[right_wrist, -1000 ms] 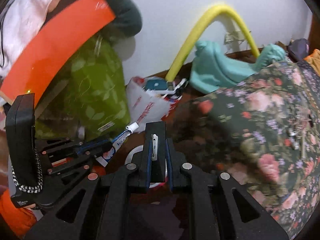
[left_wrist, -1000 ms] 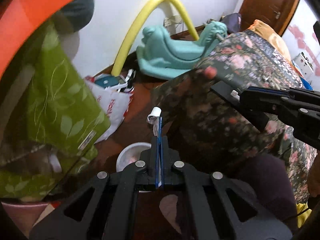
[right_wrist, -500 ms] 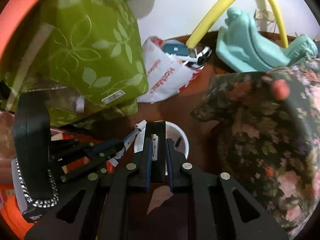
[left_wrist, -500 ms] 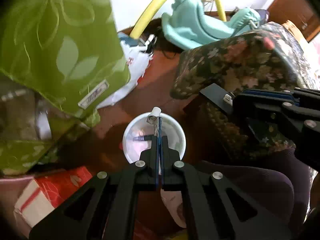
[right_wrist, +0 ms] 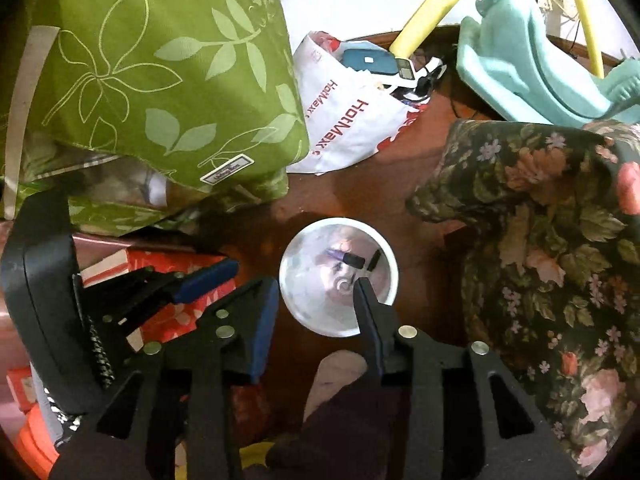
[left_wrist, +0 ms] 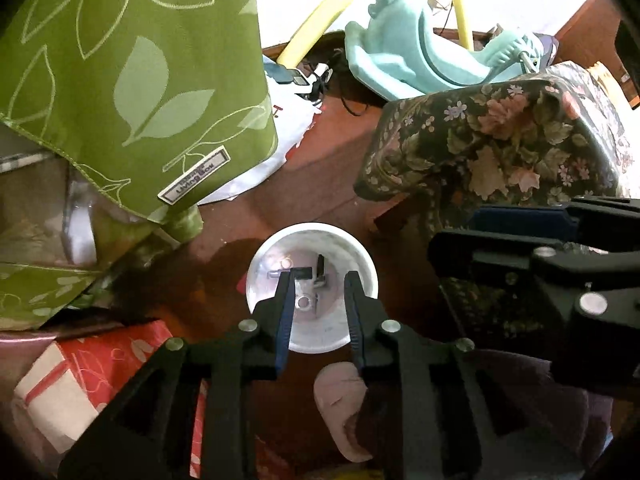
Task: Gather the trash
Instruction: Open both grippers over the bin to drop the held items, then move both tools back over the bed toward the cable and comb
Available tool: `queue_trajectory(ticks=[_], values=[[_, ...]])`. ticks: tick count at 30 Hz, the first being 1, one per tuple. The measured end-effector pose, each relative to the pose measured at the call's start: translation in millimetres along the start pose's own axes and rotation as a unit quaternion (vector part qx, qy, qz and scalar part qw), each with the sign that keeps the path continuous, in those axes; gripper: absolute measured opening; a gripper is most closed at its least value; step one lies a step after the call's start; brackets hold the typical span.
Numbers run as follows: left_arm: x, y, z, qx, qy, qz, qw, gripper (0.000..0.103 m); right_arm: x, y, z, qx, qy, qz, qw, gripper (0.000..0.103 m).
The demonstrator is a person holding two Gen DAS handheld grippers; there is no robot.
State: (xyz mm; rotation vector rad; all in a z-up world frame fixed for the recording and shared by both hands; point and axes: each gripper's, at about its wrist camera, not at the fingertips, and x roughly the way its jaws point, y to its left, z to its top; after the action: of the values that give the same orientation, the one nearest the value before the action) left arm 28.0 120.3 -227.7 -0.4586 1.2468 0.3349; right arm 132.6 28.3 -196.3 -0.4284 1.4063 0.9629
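Observation:
A white round bin (left_wrist: 313, 236) stands on the brown floor and holds several small pieces of trash (left_wrist: 308, 280). It also shows in the right wrist view (right_wrist: 390, 264), with trash (right_wrist: 348, 264) inside. My left gripper (left_wrist: 318, 280) is open and empty right above the bin. My right gripper (right_wrist: 316, 286) is open and empty above the same bin. The right gripper shows at the right in the left wrist view (left_wrist: 520, 232). The left gripper shows at the left in the right wrist view (right_wrist: 192, 284).
A green leaf-print cloth (left_wrist: 132, 80) hangs at the left. A dark floral cover (left_wrist: 500, 152) is at the right. A white plastic bag (right_wrist: 344, 120), a teal toy (left_wrist: 420, 68), a yellow hoop (left_wrist: 316, 32) and a red box (left_wrist: 100, 376) lie around the bin.
Both grippers have tilted down over the bin and opened. The tube held by the left gripper and the small white piece held by the right are gone from the jaws.

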Motion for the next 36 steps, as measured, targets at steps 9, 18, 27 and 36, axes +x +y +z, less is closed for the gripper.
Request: queue_trajectory(ticks=[9,18,27,36], values=[[-27,-17,-3,0.019,-0.017,0.000,0.9997,0.024,-46,-15,-20,0.010,-0.042,-0.013,0.999,0.036],[-79,-66,7,0.061,-0.072,-0.011,0.9955,0.025,-121,-43,-52,0.037,-0.133,-0.048,0.989,0.036],[-127,-146,31,0.127,-0.130,-0.030,0.9829,0.030,-197,-102,-94,0.092,-0.222,-0.106,0.965,0.036],[-136,-228,57,0.182,-0.154,-0.064,0.9690,0.039,-221,-202,-141,0.178,-0.235,-0.163,0.942,0.036]])
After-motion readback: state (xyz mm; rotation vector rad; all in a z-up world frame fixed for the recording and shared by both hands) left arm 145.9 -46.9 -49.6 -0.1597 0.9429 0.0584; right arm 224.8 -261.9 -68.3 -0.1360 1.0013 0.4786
